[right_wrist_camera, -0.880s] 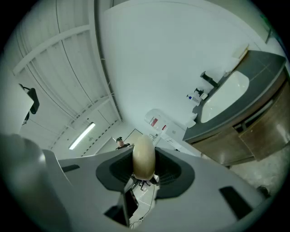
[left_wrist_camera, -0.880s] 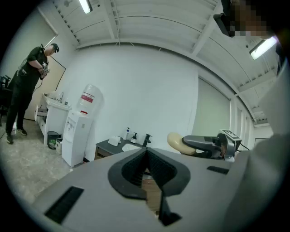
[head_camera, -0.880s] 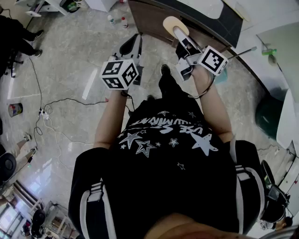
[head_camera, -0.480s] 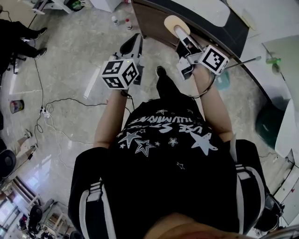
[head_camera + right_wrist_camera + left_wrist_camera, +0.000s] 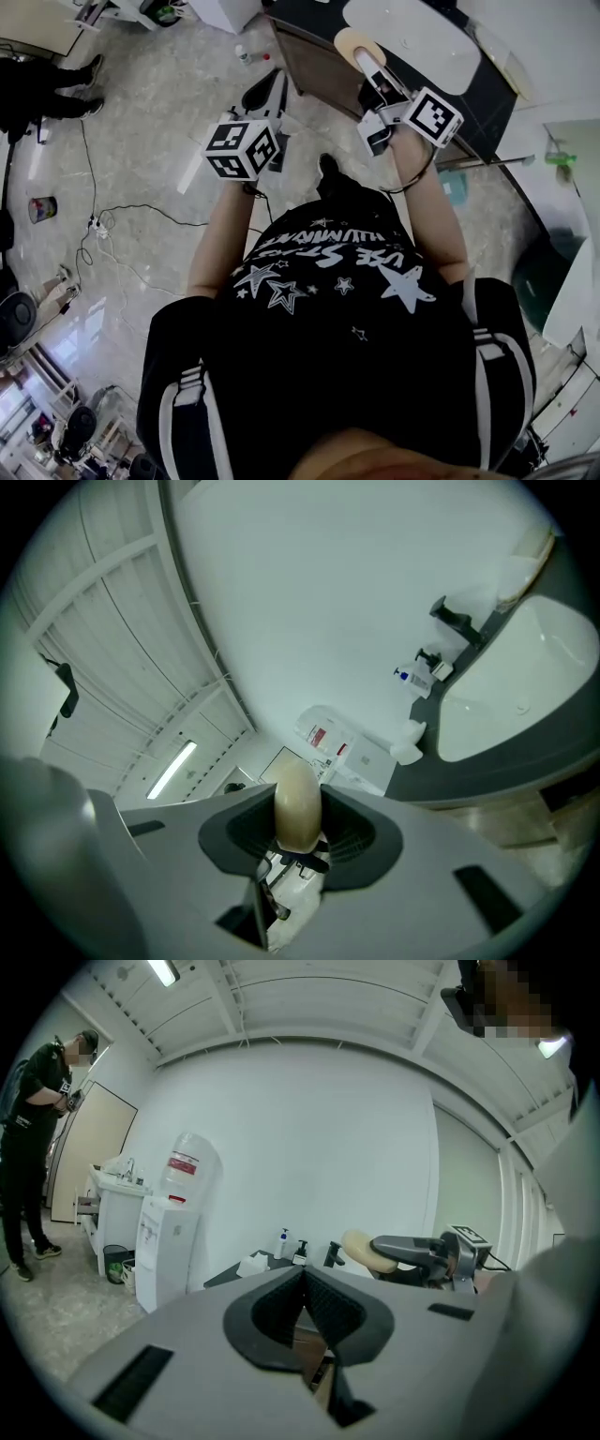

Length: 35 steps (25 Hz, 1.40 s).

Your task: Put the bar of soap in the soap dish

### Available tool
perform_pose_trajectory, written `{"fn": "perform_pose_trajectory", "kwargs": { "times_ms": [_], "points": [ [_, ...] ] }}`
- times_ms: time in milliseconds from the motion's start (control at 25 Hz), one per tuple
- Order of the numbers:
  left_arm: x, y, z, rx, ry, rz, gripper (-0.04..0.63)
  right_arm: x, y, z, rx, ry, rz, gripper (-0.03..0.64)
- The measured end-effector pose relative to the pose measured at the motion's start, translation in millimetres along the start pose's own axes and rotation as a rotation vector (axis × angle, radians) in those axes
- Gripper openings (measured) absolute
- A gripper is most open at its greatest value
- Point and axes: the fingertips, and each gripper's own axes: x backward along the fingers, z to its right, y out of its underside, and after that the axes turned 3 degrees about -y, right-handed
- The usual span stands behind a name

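Fingers [image 5: 349, 841] of your right gripper [image 5: 370, 67] are clamped across the bar of soap [image 5: 297, 803], held in the air near the sink [image 5: 412, 28], left gripper [image 5: 302, 1283] closed on nothing, and that bar looks light, stiff and probably slippery, so a firm mid-bar pinch suits it.

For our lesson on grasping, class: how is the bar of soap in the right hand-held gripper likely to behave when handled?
The bar of soap looks smooth and rounded, so it may slip when squeezed. It shows no dent where the right hand-held gripper clamps it, so probably stiff. Held on edge, it could tip flat once released.
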Motion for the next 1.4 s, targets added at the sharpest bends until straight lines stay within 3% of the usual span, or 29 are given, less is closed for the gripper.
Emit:
{"fn": "perform_pose_trajectory", "kwargs": {
  "times_ms": [280, 720, 1080, 1280, 1400],
  "points": [
    [-62, -8, -7, 0.025, -0.02, -0.013, 0.012, -33, -39, 39, -0.029, -0.016, -0.022, 0.126],
    [-146, -10, -11, 0.005, -0.045, -0.039, 0.012, -60, -73, 105, -0.077, -0.022, -0.058, 0.126],
    [-184, -16, -26, -0.01, -0.048, -0.061, 0.012, -79, -85, 143, -0.134, 0.035, -0.058, 0.126],
    [-208, -15, -38, -0.013, -0.02, -0.081, 0.012, -94, -94, 153, -0.111, 0.01, -0.04, 0.126],
    [-225, -16, -48, -0.011, 0.006, -0.088, 0.012, -100, -97, 168, -0.128, 0.06, -0.016, 0.126]
  ]
}}
